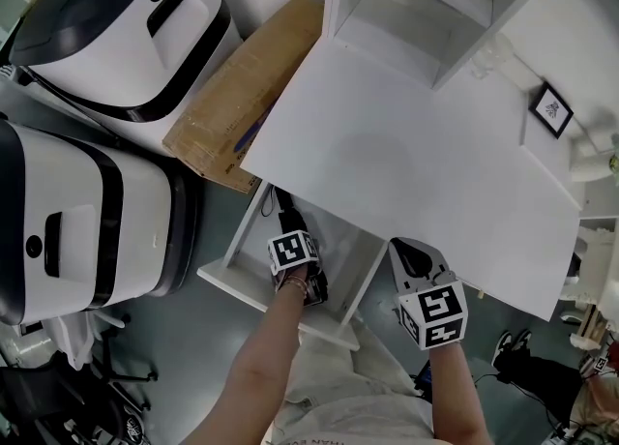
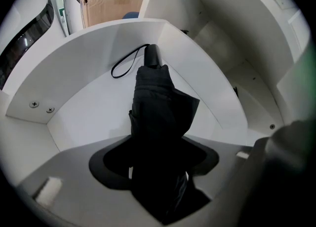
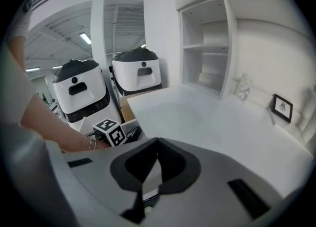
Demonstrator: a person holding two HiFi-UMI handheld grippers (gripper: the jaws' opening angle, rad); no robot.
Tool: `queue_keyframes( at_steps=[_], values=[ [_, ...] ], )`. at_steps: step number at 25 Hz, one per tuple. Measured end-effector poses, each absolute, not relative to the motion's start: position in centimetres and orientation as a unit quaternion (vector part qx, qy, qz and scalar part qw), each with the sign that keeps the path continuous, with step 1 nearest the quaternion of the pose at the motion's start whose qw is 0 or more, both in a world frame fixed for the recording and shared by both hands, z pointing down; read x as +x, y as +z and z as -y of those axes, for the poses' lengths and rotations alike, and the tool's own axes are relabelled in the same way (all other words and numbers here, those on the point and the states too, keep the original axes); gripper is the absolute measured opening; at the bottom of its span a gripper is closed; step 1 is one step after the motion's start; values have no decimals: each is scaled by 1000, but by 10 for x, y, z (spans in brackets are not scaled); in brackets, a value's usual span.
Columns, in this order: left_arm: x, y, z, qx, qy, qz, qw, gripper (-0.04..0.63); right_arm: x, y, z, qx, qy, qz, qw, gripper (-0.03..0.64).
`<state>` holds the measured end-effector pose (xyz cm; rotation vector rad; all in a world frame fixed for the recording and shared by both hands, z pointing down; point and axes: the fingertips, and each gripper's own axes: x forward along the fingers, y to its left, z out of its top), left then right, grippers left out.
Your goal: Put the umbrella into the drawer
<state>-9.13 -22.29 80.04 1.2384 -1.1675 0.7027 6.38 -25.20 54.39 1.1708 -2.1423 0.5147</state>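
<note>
Nearest the camera, the left gripper (image 2: 157, 164) is clamped on the folded black umbrella (image 2: 158, 107), which runs from 6 o'clock up toward 12, nose-down inside the open drawer (image 2: 74, 58). Its handle (image 2: 153, 56) is close to the back corner, and the wrist strap (image 2: 126, 62) loops off at 10 o'clock onto the drawer floor. The step looks like the set-down. I would lay the body flat along the floor, keep the loose fabric at 3 o'clock inside the side wall, and part the jaws only once it rests. The right gripper (image 3: 157, 144), at 3 o'clock of the left over the desk (image 1: 406, 163) edge, has its tips together and holds nothing. It is best kept clear until the drawer needs pushing.
</note>
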Motion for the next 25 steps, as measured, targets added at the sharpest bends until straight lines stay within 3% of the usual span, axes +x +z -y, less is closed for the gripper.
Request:
queue_keyframes(
  at_steps=[11,25],
  values=[
    [-87,812,221,542,330,500,589,280,65,541,254,439,193,819,316,8],
    [-84,772,226,551,273,491,617,367,55,520,259,423,173,836,303,8]
  ],
)
